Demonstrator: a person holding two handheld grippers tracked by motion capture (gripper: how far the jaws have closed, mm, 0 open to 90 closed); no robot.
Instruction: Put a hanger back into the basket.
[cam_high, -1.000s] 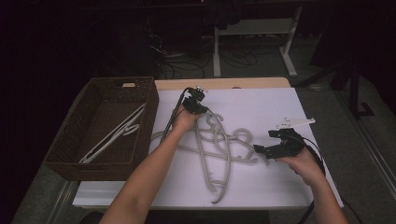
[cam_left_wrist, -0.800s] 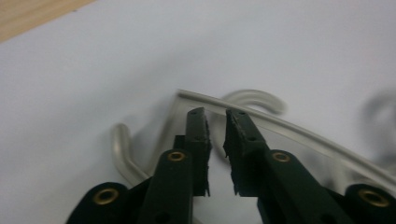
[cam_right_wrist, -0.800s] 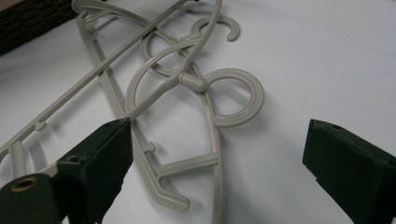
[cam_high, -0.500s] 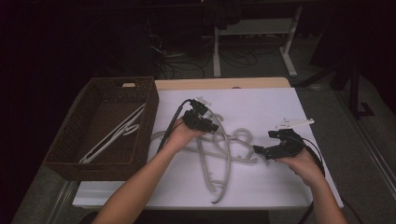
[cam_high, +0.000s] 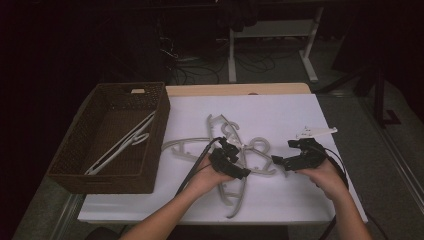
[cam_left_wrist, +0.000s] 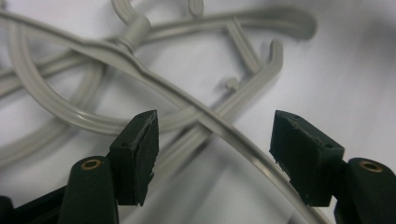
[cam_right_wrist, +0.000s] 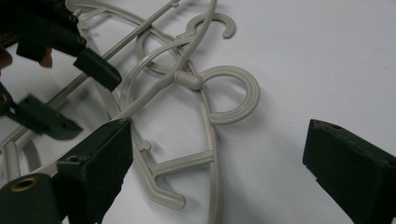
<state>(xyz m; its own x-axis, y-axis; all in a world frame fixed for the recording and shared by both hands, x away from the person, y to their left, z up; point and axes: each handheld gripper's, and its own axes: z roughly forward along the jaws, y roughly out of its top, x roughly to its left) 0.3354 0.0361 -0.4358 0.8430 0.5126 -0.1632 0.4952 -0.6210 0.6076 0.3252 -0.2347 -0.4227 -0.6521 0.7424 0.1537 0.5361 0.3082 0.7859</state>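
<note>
Jaws of the left gripper (cam_left_wrist: 212, 158) straddle thin, curved grey plastic hangers (cam_left_wrist: 154, 81).

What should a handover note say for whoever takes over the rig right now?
Left gripper: open, its jaws have just been opening; a hanger arm runs between them but the pads are off it.
Right gripper: open, holds nothing, beside the pile's right edge.
Hangers: tangled grey pile mid-table, hooks interlocked.
Basket: at the table's left, one white hanger inside.
Done: one hanger in the basket.
Left: probably untangle the pile and move each hanger to the basket, one at a time.
</note>
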